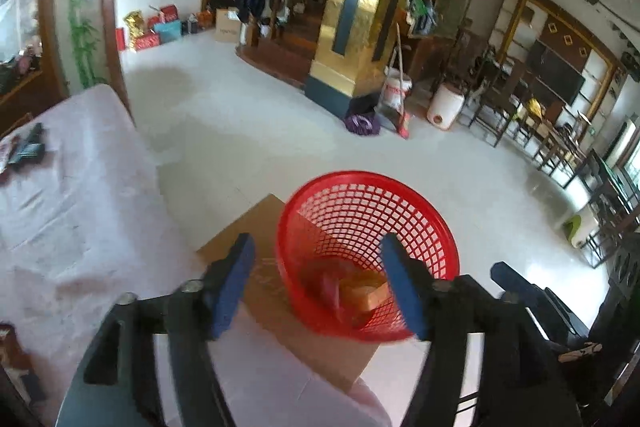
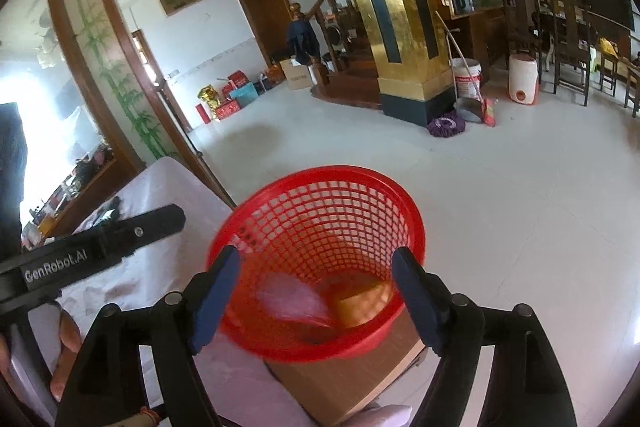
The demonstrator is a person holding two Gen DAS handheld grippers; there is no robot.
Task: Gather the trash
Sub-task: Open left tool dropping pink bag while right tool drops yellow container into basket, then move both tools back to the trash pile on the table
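Note:
A red mesh basket (image 1: pixel 352 179) (image 2: pixel 320 173) stands on a brown cardboard box (image 1: pixel 256 227) (image 2: pixel 348 379) at the edge of a table under a white cloth (image 1: pixel 80 207) (image 2: pixel 160 187). In it lie an orange-brown block (image 1: pixel 368 293) (image 2: pixel 360 301), a red wrapper (image 1: pixel 332 287) and a blurred pinkish plastic sheet (image 2: pixel 292 301). My left gripper (image 1: pixel 316 267) hangs open above the basket's near rim, nothing between its blue pads. My right gripper (image 2: pixel 316 267) is open over the basket too, with no pad touching the trash. The left gripper's black body (image 2: pixel 120 239) shows at the left of the right wrist view.
Dark small items (image 1: pixel 24 147) lie on the cloth at the far left. Beyond is pale tiled floor (image 1: pixel 248 115), a gold pillar (image 1: pixel 360 7) with a bucket (image 1: pixel 396 91), mop and dustpan at its foot, and wooden chairs (image 1: pixel 496 107) to the right. A hand (image 2: pixel 68 339) shows low left.

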